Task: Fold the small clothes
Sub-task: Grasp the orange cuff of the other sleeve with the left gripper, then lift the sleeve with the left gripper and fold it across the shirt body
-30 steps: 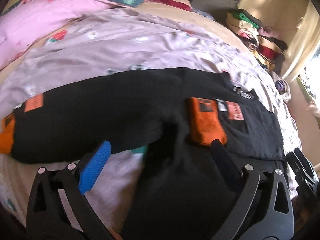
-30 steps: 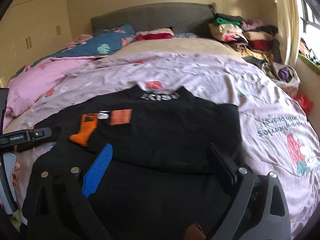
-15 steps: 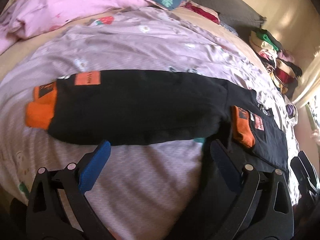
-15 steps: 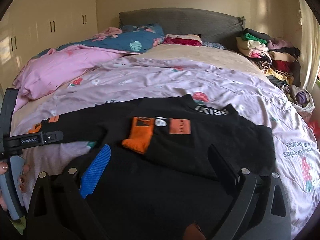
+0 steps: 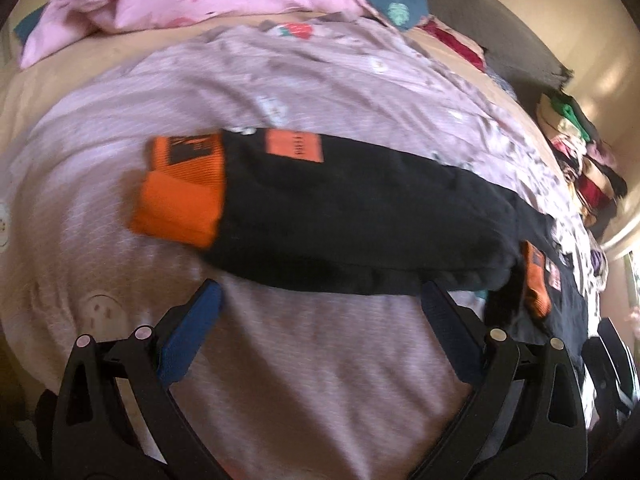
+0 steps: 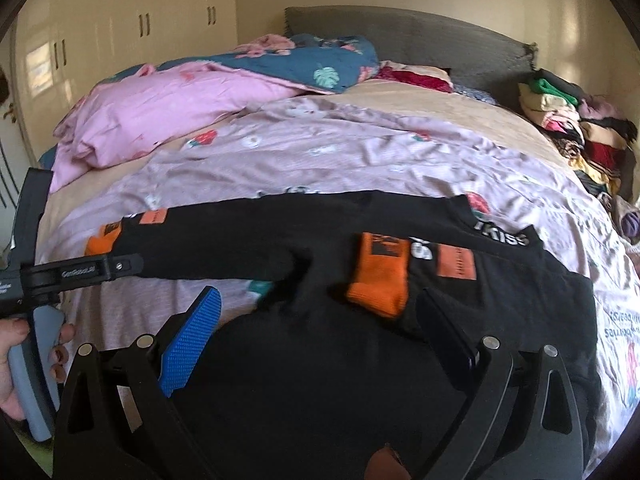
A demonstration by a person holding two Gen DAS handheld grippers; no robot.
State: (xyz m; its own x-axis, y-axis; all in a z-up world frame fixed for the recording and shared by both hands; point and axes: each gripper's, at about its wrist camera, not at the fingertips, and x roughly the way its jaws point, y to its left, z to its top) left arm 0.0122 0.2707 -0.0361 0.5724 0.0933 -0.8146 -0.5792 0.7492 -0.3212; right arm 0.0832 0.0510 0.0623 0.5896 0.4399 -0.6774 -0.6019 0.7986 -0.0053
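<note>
A black sweatshirt (image 6: 320,380) with orange cuffs lies flat on the bed. Its left sleeve (image 5: 360,216) stretches out sideways and ends in an orange cuff (image 5: 180,196). The other sleeve is folded across the chest, its orange cuff (image 6: 378,276) resting on the body. My left gripper (image 5: 320,294) is open, hovering just in front of the outstretched sleeve's near edge with nothing between its fingers. In the right wrist view the left gripper (image 6: 80,272) is at the far left, held by a hand (image 6: 12,360). My right gripper (image 6: 318,300) is open above the sweatshirt's body.
A mauve floral sheet (image 5: 320,380) covers the bed. A bunched pink duvet (image 6: 160,112) and pillows lie near the grey headboard (image 6: 400,40). A pile of folded clothes (image 6: 568,128) sits at the far right. Cream wardrobes (image 6: 120,40) stand on the left.
My left gripper has moved left along the outstretched sleeve, bringing its orange cuff into view. The right gripper's view has turned left. Both grippers stayed open.
</note>
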